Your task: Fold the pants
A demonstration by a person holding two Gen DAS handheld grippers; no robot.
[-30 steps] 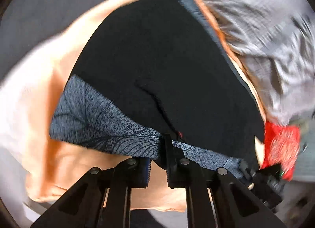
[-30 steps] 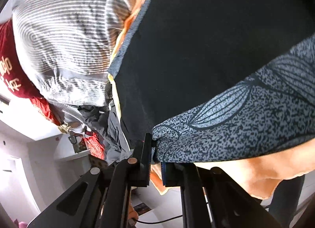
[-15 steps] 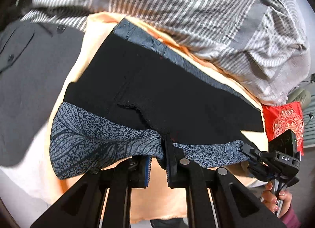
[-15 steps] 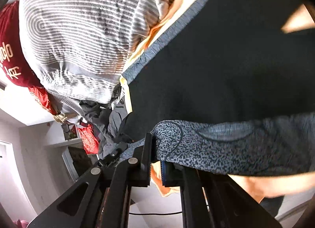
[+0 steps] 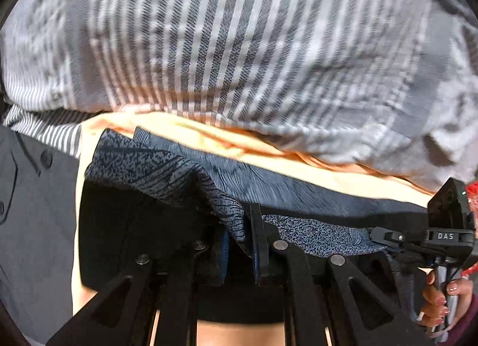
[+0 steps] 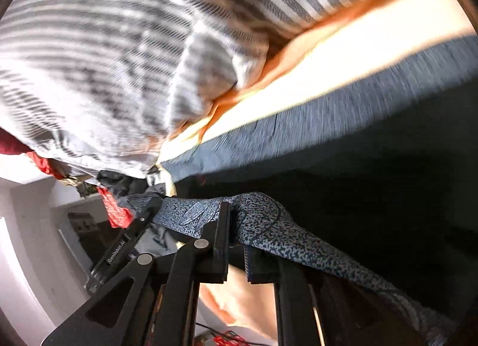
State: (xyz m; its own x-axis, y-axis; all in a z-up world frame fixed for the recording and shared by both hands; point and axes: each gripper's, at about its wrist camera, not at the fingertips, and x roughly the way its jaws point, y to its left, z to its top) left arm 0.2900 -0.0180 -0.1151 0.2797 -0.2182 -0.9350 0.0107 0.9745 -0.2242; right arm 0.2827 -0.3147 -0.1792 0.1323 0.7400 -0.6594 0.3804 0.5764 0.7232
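The black pants (image 5: 134, 226) have a blue-grey leaf-patterned waistband (image 5: 313, 232) and lie on an orange sheet (image 5: 209, 134). My left gripper (image 5: 242, 226) is shut on the patterned band, held low over the far patterned edge (image 5: 143, 160) of the pants. My right gripper (image 6: 236, 220) is shut on the same band (image 6: 269, 226) further right; it also shows in the left wrist view (image 5: 388, 238). The black pants fabric (image 6: 373, 181) fills the right of the right wrist view. The fold under the jaws is hidden.
A grey striped duvet (image 5: 254, 47) is bunched just beyond the pants, also in the right wrist view (image 6: 104, 62). A dark grey garment (image 5: 30, 211) with buttons lies at the left. Red fabric (image 6: 115, 208) and a white room lie off the bed's edge.
Both grippers have carried the patterned band forward over the black pants toward the far edge by the striped duvet. The black fabric between band and far edge has shrunk.
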